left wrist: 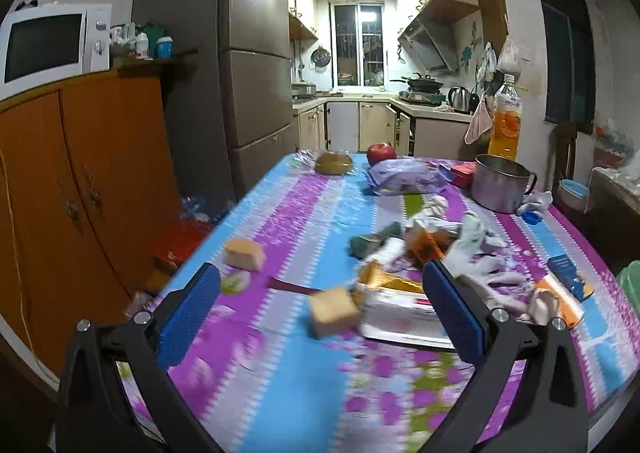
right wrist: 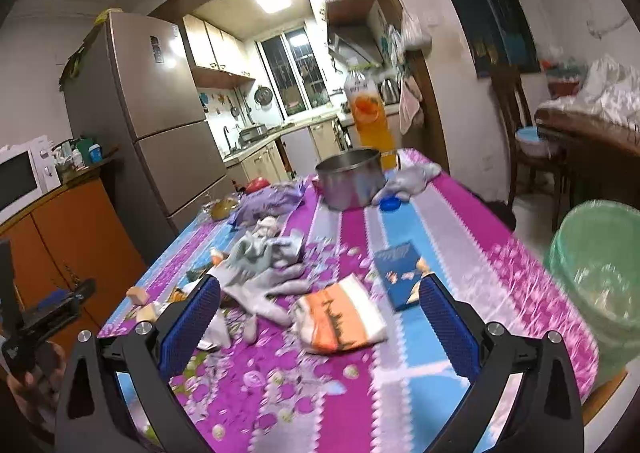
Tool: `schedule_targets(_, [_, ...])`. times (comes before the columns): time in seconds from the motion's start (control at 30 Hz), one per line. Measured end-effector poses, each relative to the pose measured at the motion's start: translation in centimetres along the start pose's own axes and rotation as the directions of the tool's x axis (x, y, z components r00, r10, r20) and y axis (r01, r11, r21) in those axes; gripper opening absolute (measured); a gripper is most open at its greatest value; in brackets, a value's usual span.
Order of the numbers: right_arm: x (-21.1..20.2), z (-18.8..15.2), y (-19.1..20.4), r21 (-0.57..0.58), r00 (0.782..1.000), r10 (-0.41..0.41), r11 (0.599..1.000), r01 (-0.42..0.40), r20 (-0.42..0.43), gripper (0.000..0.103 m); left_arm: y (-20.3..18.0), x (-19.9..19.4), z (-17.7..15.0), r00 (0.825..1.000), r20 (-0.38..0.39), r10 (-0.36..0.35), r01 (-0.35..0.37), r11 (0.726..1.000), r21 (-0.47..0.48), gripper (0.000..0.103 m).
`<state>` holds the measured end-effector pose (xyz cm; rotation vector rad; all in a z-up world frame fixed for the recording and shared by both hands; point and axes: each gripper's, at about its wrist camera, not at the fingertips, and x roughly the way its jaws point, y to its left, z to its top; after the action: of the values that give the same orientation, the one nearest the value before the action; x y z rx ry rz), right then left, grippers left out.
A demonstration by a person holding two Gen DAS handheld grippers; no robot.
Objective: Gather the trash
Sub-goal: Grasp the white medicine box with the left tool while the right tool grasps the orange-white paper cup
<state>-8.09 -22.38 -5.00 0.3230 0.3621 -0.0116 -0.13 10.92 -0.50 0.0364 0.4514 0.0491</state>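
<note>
1. At the lower left of the left wrist view, the left gripper [left wrist: 320,305] hovers over the bench [left wrist: 288,213] with its jaws spread wide and nothing between them.
2. Left of centre, a yellow sponge-like block [left wrist: 244,253] lies alone on the floral cloth. It looks light and springy, so a pinch across its short sides should hold.
3. Near the middle, a tan cake-like cube [left wrist: 334,311] sits touching a foil wrapper [left wrist: 400,317]. The cube looks soft and crumbly, so it wants a gentle squeeze. The wrapper looks thin, flat and slippery, best taken at a raised edge.
4. To the right, crumpled white tissues [left wrist: 472,245] are heaped beside an orange carton scrap [left wrist: 430,247]. Both look weightless and crushable, so a pinch at any high fold should do.
5. In the right wrist view, the right gripper [right wrist: 320,307] also has its jaws spread and empty.
6. Just ahead of it, between the fingers, lies an orange-and-white wrapper [right wrist: 340,317]. It looks limp and light, and its puffed middle is the likely place to take hold.
7. Right of that, a flat blue box [right wrist: 400,273] looks stiff and needs gripping across its thin edges.
8. At the far right, a green-lined trash bin [right wrist: 600,273] stands beside the bench, open.
</note>
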Motion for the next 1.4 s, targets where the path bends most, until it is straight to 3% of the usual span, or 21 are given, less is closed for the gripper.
schedule_targets(0.17, [1.1,0.9,-0.5,-0.129,0.999,-0.052,0.990,0.051,-0.005,0.099,0.6,1.0,-0.4,0.983,-0.064,-0.172,0.178,0.979,0.102,0.098])
schedule_targets(0.27, [2.5,0.7,-1.1,-0.167,0.995,-0.073,0.984,0.062,-0.061,0.099,-1.1,2.3,-1.5,0.974,-0.111,-0.197,0.218,0.950,0.225,0.098])
schedule_targets(0.33, [3.6,0.3,-1.7,-0.161,0.991,-0.089,0.984,0.072,-0.101,0.099,-1.8,3.5,-2.3,0.963,-0.149,-0.224,0.256,0.932,0.258,0.098])
schedule_targets(0.43, [5.3,-0.4,-2.6,-0.130,0.983,-0.094,0.989,0.074,-0.158,0.099,-3.0,6.0,-3.2,0.919,-0.242,-0.312,0.366,0.903,0.226,0.098])
schedule_targets(0.57, [7.4,-1.6,-2.8,-0.122,0.974,-0.095,0.990,0.070,-0.207,0.099,-4.6,8.1,-2.5,0.914,-0.243,-0.324,0.380,0.893,0.240,0.098])
schedule_targets(0.7, [8.0,-2.1,-2.3,-0.123,0.972,-0.086,0.991,0.060,-0.217,0.099,-6.0,11.0,-0.8,0.867,-0.295,-0.401,0.470,0.855,0.220,0.098])
schedule_targets(0.77, [8.0,-2.2,-2.1,-0.123,0.973,-0.079,0.991,0.053,-0.216,0.099,-6.7,12.9,-0.6,0.862,-0.330,-0.384,0.467,0.855,0.226,0.098])
schedule_targets(0.8, [8.0,-2.2,-2.0,-0.127,0.973,-0.080,0.991,0.053,-0.215,0.099,-7.0,13.8,-0.6,0.846,-0.366,-0.388,0.482,0.849,0.216,0.098])
schedule_targets(0.83, [7.9,-2.3,-2.0,-0.131,0.973,-0.083,0.990,0.056,-0.214,0.099,-7.4,14.8,-0.8,0.813,-0.427,-0.397,0.511,0.837,0.195,0.098])
schedule_targets(0.9, [7.6,-2.4,-2.2,-0.134,0.973,-0.090,0.989,0.063,-0.212,0.099,-7.9,14.6,-1.3,0.800,-0.451,-0.396,0.530,0.819,0.222,0.098])
schedule_targets(0.93, [7.6,-2.4,-2.5,-0.130,0.973,-0.094,0.989,0.067,-0.213,0.099,-8.0,14.3,-1.4,0.778,-0.480,-0.405,0.552,0.806,0.214,0.098])
schedule_targets(1.0, [7.6,-2.5,-3.2,-0.110,0.971,-0.095,0.991,0.072,-0.219,0.099,-8.2,13.1,-1.9,0.725,-0.530,-0.440,0.604,0.776,0.183,0.098])
schedule_targets(1.03, [7.5,-2.6,-3.6,-0.099,0.970,-0.095,0.992,0.074,-0.223,0.099,-8.2,11.8,-2.3,0.678,-0.558,-0.478,0.655,0.738,0.164,0.098])
schedule_targets(1.07, [7.6,-2.7,-3.9,-0.093,0.970,-0.095,0.993,0.076,-0.225,0.099,-8.0,10.8,-2.6,0.653,-0.569,-0.500,0.682,0.715,0.155,0.098])
schedule_targets(1.1, [7.7,-2.9,-4.2,-0.084,0.968,-0.095,0.993,0.077,-0.231,0.099,-7.7,9.3,-2.9,0.639,-0.568,-0.519,0.702,0.695,0.155,0.098])
schedule_targets(1.17, [8.0,-3.3,-4.6,-0.072,0.966,-0.086,0.995,0.071,-0.245,0.099,-7.0,7.4,-2.9,0.625,-0.548,-0.556,0.727,0.670,0.150,0.098])
schedule_targets(1.23, [8.5,-3.6,-4.6,-0.073,0.962,-0.078,0.995,0.061,-0.260,0.099,-5.9,6.2,-2.4,0.640,-0.511,-0.575,0.720,0.680,0.137,0.098])
schedule_targets(1.3, [8.9,-3.9,-4.5,-0.080,0.961,-0.071,0.995,0.051,-0.267,0.099,-4.9,5.4,-1.7,0.635,-0.484,-0.602,0.731,0.670,0.126,0.098])
schedule_targets(1.4, [9.5,-3.9,-4.7,-0.074,0.957,-0.050,0.997,0.030,-0.285,0.099,-5.6,5.9,-1.9,0.676,-0.482,-0.557,0.709,0.670,0.220,0.098])
